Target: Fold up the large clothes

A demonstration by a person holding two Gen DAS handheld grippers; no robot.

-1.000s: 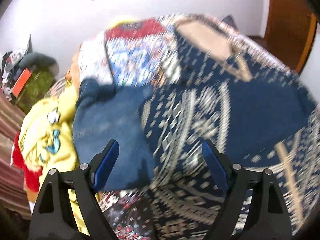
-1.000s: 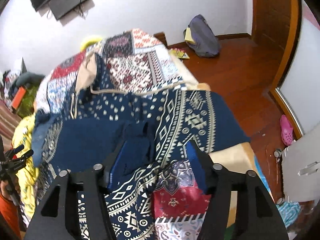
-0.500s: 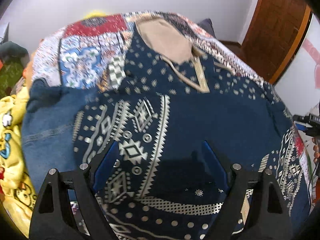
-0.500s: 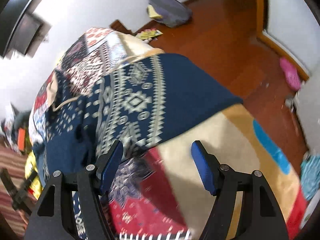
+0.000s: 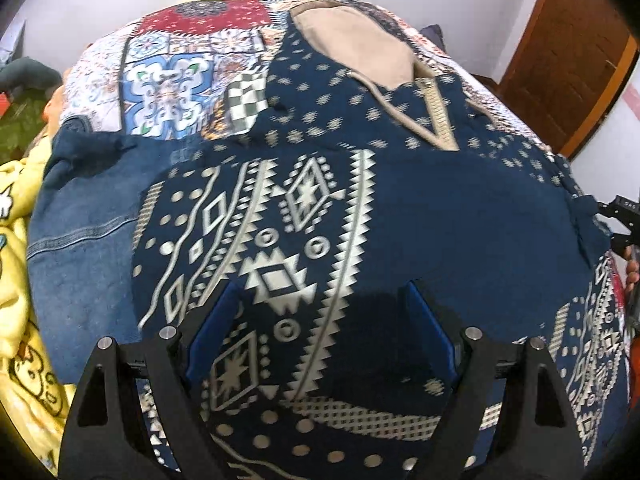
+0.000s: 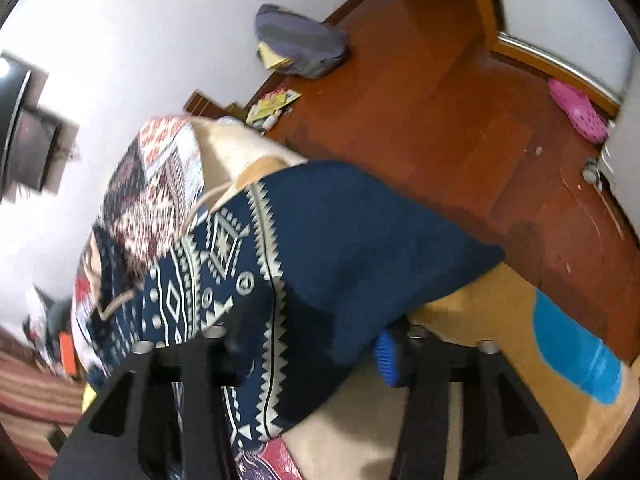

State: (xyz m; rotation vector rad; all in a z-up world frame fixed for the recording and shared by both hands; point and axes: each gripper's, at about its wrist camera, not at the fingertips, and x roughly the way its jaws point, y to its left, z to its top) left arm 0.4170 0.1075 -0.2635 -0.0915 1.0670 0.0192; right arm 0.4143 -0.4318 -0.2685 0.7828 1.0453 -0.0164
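Left wrist view: no writing can be read; a navy hoodie with white geometric print lies spread over the bed's quilt, its beige-lined hood at 12 o'clock; jeans lie at 9 o'clock, partly under the hoodie, with a yellow cloth beyond them at the frame's edge; a wooden door stands at 2 o'clock; the left hand-held gripper is released, its blue pads spread wide just above the printed cloth, nothing pinched between them; at 3 o'clock the other gripper shows only in part, at the hoodie's edge.

Right wrist view: no legible text here either; the hoodie's edge hangs over the bed side at centre; a grey bag sits on the wooden floor at 12 o'clock, a pink clog at 2 o'clock, a dark screen on the wall at 9 o'clock; the right hand-held gripper is closing with the hoodie's hem between its jaws; one blue pad shows beside the cloth, the other is hidden behind it, so a firm pinch cannot be told.
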